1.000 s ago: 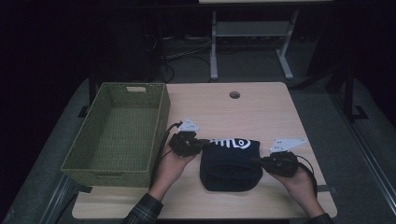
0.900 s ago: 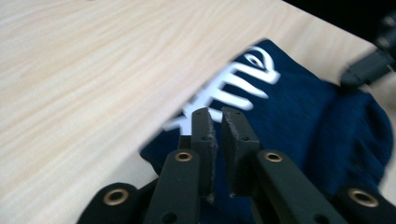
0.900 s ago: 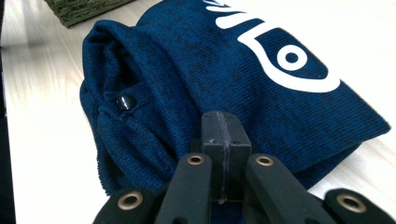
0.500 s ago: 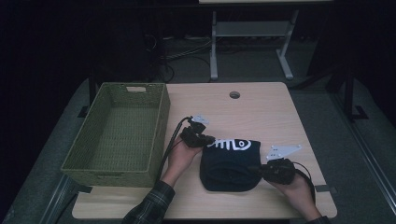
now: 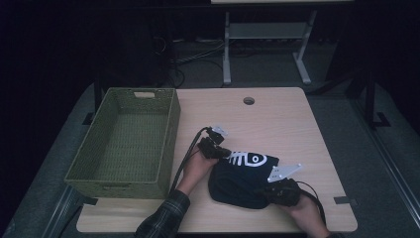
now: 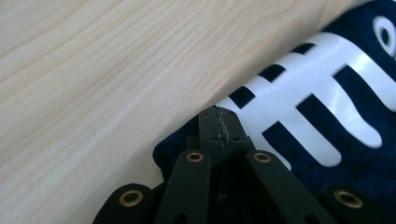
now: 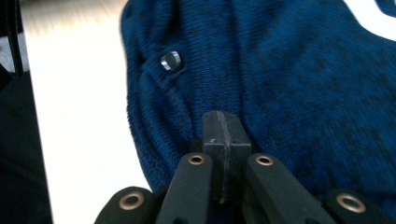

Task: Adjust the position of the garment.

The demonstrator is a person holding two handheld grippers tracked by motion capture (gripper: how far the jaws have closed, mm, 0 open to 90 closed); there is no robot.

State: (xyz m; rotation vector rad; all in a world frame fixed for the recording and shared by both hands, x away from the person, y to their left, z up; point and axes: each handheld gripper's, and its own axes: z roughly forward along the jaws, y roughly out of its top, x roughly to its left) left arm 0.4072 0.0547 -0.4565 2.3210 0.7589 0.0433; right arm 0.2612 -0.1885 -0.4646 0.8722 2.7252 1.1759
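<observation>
A folded navy garment [image 5: 241, 181] with a white fishbone print lies on the wooden table [image 5: 277, 119], near its front edge. My left gripper [image 5: 225, 152] is shut, and its tips rest on the garment's upper left edge. In the left gripper view the closed jaws [image 6: 218, 116] lie over the navy hem [image 6: 177, 144] beside the white print [image 6: 299, 100]. My right gripper [image 5: 266, 191] is shut at the garment's lower right. In the right gripper view its tips [image 7: 222, 121] press into the knit fabric [image 7: 303, 84] near a metal snap [image 7: 170, 60]. I see no fabric between either pair of jaws.
An empty green woven basket [image 5: 168, 134] stands at the table's left, close to my left hand. A round cable hole [image 5: 248, 100] sits in the far part of the tabletop. Dark floor and a metal stand [image 5: 227, 54] lie beyond the table.
My left gripper has moved right and down onto the garment's upper left edge. My right gripper has slid toward the front edge and left onto the garment's lower right. The garment has stayed put.
</observation>
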